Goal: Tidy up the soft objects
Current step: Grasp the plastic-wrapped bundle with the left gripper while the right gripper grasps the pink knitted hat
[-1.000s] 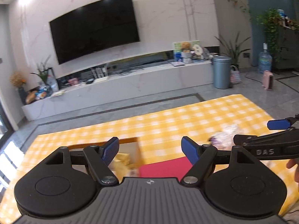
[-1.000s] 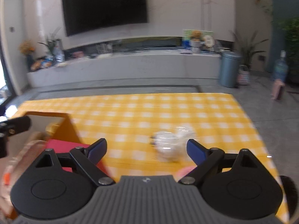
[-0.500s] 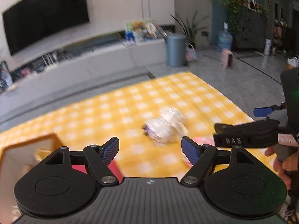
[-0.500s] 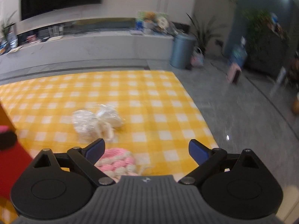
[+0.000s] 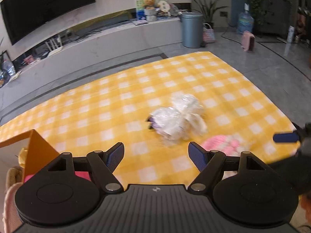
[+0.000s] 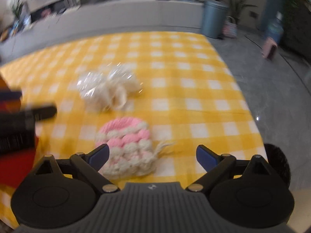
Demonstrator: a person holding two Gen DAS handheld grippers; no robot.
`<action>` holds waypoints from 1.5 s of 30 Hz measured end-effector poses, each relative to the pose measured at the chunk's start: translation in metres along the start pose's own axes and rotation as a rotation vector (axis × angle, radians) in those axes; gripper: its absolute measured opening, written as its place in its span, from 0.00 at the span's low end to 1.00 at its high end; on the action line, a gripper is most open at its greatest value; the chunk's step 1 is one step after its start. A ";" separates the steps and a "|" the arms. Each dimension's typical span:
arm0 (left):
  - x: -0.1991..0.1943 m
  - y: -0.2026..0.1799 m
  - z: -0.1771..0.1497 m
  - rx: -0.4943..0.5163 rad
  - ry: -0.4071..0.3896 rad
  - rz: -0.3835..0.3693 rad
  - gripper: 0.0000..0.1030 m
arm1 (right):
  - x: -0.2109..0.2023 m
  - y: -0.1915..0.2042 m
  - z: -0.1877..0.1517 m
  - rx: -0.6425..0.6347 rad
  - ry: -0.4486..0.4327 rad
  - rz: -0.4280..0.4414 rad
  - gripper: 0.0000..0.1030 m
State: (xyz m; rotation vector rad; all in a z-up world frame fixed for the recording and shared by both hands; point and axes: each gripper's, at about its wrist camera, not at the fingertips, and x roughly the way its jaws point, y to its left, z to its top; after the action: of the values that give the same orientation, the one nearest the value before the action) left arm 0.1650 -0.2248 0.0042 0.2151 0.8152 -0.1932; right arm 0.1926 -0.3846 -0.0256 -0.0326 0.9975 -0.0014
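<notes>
Covering the floor, yellow checked cloth [image 5: 136,89], wall television [image 5: 44,5], both hand-held grippers released.

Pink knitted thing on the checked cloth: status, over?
Both claws open: left claw, right claw, empty. Pink knitted piece loose on yellow cloth, just ahead of right claw. Plastic-wrapped bundle beyond it, apart. Path unobstructed.

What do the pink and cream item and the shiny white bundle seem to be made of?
Pink and cream knitted piece: apparently chunky yarn, matte, with bobbly stitches and a loose tassel. White bundle: probably soft cream stuffing or fabric in clear glossy plastic wrap, judging by glints; blur leaves this uncertain.
</notes>
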 end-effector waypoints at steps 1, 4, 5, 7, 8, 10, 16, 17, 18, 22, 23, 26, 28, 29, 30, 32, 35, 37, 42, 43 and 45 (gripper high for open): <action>0.001 0.004 0.002 -0.012 0.003 0.003 0.86 | 0.003 0.003 0.001 -0.006 0.009 0.008 0.92; 0.004 0.012 0.006 -0.018 0.019 -0.009 0.86 | 0.011 0.010 0.004 -0.016 0.020 0.063 0.92; 0.006 0.012 0.008 -0.012 0.025 -0.009 0.86 | 0.014 0.012 0.005 -0.021 0.026 0.079 0.92; 0.010 0.009 0.011 0.003 0.037 -0.007 0.86 | 0.021 0.018 0.006 -0.029 0.047 0.085 0.92; 0.013 0.006 0.013 0.014 0.047 -0.005 0.86 | 0.025 0.021 0.005 -0.036 0.064 0.081 0.91; 0.019 -0.004 0.018 0.086 0.072 -0.020 0.86 | 0.031 0.028 0.004 -0.064 0.092 0.081 0.88; 0.034 -0.029 0.040 0.229 0.062 -0.045 0.86 | 0.038 0.027 0.008 -0.053 0.092 0.071 0.83; 0.039 -0.032 0.044 0.243 0.052 -0.062 0.86 | 0.039 0.025 0.010 -0.032 0.093 0.080 0.82; 0.043 -0.034 0.047 0.263 0.024 -0.089 0.86 | 0.040 0.022 0.011 -0.019 0.095 0.084 0.81; 0.066 -0.047 0.054 0.425 -0.047 -0.115 0.87 | 0.043 0.028 0.009 -0.063 0.101 0.074 0.80; 0.072 -0.049 0.055 0.453 -0.044 -0.130 0.87 | 0.044 0.030 0.009 -0.076 0.105 0.070 0.80; 0.093 -0.055 0.055 0.502 -0.007 -0.186 0.87 | 0.045 0.031 0.009 -0.087 0.113 0.062 0.80; 0.107 -0.060 0.052 0.526 0.021 -0.198 0.87 | 0.047 0.033 0.010 -0.103 0.115 0.056 0.80; 0.113 -0.062 0.050 0.534 0.035 -0.201 0.87 | 0.049 0.032 0.011 -0.112 0.119 0.053 0.80; 0.120 -0.062 0.049 0.532 0.053 -0.195 0.87 | 0.049 0.034 0.010 -0.119 0.124 0.049 0.80; 0.130 -0.062 0.049 0.527 0.079 -0.191 0.87 | 0.051 0.035 0.009 -0.134 0.133 0.040 0.80; 0.141 -0.061 0.051 0.523 0.094 -0.187 0.88 | 0.050 0.034 0.008 -0.135 0.132 0.042 0.81; 0.148 -0.062 0.052 0.508 0.112 -0.178 0.88 | 0.050 0.034 0.008 -0.129 0.133 0.043 0.81; 0.158 -0.065 0.050 0.495 0.142 -0.165 0.86 | 0.051 0.035 0.009 -0.131 0.134 0.037 0.81; 0.159 -0.063 0.051 0.481 0.146 -0.178 0.83 | 0.051 0.036 0.009 -0.132 0.134 0.037 0.81; 0.161 -0.060 0.052 0.441 0.158 -0.202 0.74 | 0.051 0.035 0.009 -0.128 0.134 0.039 0.81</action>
State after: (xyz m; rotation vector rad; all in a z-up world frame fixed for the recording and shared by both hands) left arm 0.2942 -0.3103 -0.0861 0.5687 0.9456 -0.5532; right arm 0.2275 -0.3504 -0.0650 -0.1321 1.1314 0.0973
